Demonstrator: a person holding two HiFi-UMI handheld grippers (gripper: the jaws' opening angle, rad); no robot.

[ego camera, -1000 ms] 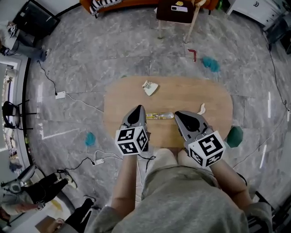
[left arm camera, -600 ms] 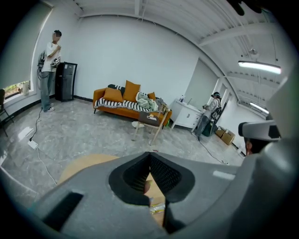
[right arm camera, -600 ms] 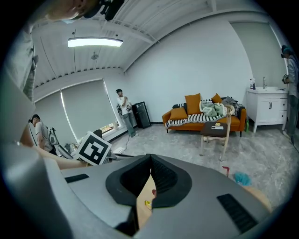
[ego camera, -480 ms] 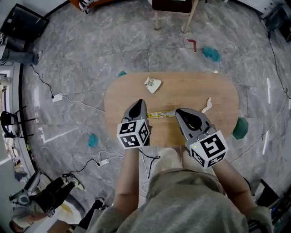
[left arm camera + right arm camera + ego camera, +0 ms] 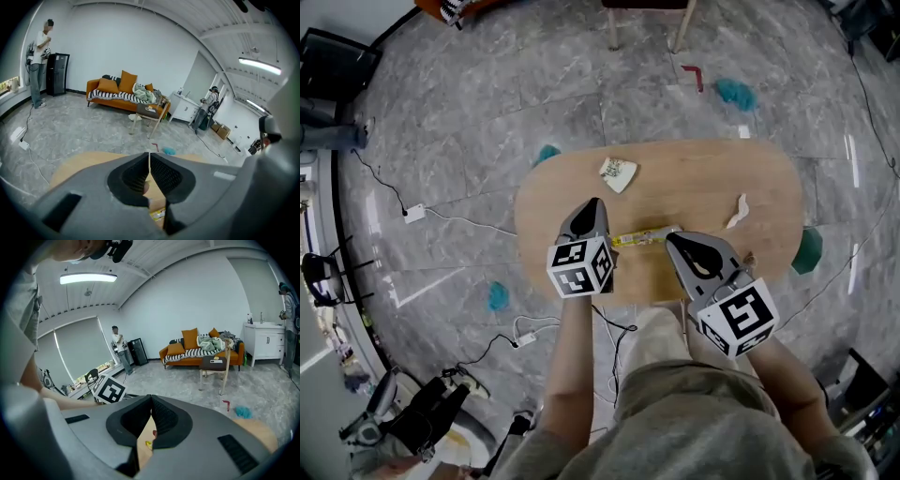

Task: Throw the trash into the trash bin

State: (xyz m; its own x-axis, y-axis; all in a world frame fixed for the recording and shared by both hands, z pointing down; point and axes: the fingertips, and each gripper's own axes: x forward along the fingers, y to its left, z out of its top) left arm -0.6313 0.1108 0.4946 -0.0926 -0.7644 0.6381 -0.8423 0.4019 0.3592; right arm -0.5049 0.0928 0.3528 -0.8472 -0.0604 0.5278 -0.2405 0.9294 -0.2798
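A long yellow wrapper (image 5: pixel 639 238) lies on the oval wooden table (image 5: pixel 694 183) between my two grippers. My left gripper (image 5: pixel 592 203) hangs over the table's left part, shut and empty, its tip just left of the wrapper. My right gripper (image 5: pixel 673 237) is also shut with nothing in it, its tip at the wrapper's right end. A crumpled white paper (image 5: pixel 617 173) lies further back, and a small white scrap (image 5: pixel 737 211) at the right. In the left gripper view the left gripper (image 5: pixel 149 154) has its jaws together, with the wrapper (image 5: pixel 157 215) below. No trash bin is in view.
Teal table feet (image 5: pixel 807 251) stick out at the table's edges. A teal rag (image 5: pixel 734 92) and a red piece (image 5: pixel 692 77) lie on the floor beyond the table. Cables and a power strip (image 5: pixel 414 214) lie at the left. A sofa (image 5: pixel 124 91) and a standing person (image 5: pixel 40 61) are far off.
Both grippers have sunk closer to the table top. The right gripper's tip has come up to the wrapper's right end. Both stay shut.
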